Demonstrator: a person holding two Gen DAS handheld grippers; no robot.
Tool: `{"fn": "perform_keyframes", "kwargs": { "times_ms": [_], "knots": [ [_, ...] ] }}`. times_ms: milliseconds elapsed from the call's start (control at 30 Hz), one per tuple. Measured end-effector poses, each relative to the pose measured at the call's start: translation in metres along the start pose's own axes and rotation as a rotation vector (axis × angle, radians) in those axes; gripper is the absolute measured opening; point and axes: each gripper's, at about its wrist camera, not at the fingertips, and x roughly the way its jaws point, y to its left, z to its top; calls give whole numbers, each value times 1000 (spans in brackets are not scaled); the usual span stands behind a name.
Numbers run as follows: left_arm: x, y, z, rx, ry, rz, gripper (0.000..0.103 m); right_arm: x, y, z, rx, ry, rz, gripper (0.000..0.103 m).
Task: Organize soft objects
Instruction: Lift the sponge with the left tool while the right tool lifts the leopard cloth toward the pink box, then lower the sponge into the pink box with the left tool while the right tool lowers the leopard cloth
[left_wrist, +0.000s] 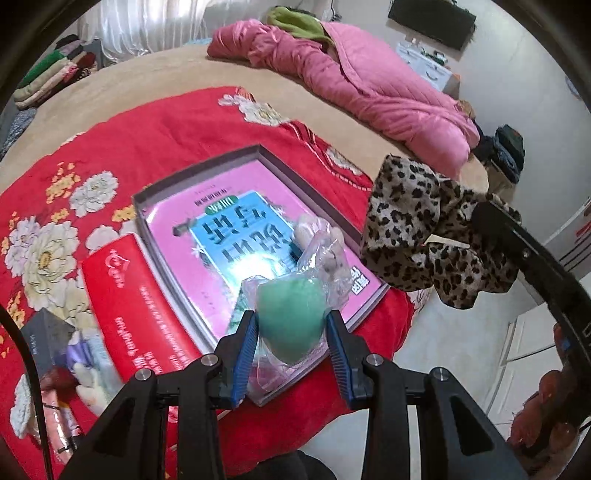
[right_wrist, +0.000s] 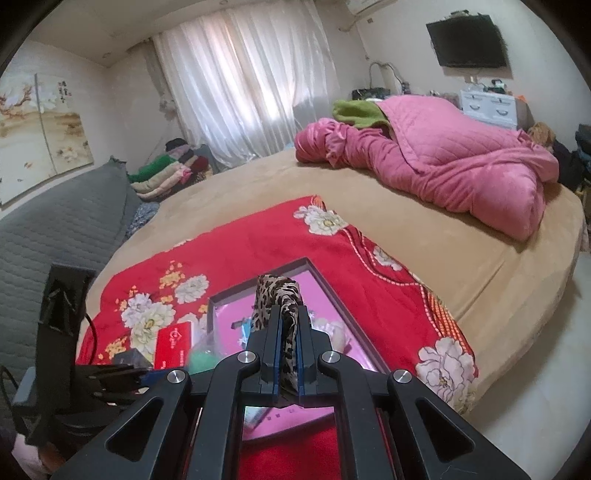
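My left gripper (left_wrist: 291, 325) is shut on a green soft sponge (left_wrist: 291, 317) wrapped in clear plastic and holds it over the near end of a shallow grey box (left_wrist: 207, 166) with a pink and blue sheet inside. A whitish soft item in clear plastic (left_wrist: 321, 240) lies in the box. My right gripper (right_wrist: 290, 314) is shut on a leopard-print cloth (right_wrist: 277, 291), which hangs bunched in the air right of the box in the left wrist view (left_wrist: 424, 229). The green sponge (right_wrist: 201, 360) also shows low left in the right wrist view.
The box lies on a red floral blanket (left_wrist: 147, 129) on a tan round bed (right_wrist: 424, 236). A red box (left_wrist: 136, 295) lies left of the grey box, with small packaged items (left_wrist: 85, 354) beside it. A pink quilt (left_wrist: 369, 85) lies at the far side.
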Motion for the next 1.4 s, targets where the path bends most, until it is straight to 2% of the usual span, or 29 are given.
{"fn": "perform_keyframes", "kwargs": {
  "times_ms": [267,700,867,1200,1400],
  "knots": [
    [36,-17,-2,26,75,-19,38,20,-17,-10,15,45,-44,6],
    [87,-32,-5,64,160,-1,38,51,-37,-21,-38,83,-240,6],
    [102,-21,-7,43,195,17,38,62,-44,-24,-19,104,-244,6],
    [101,-5,-1,-4,179,5,38,98,-38,-27,-80,152,-279,6],
    [100,-4,-1,-2,172,8,38,123,-38,-35,-69,212,-212,6]
  ]
}}
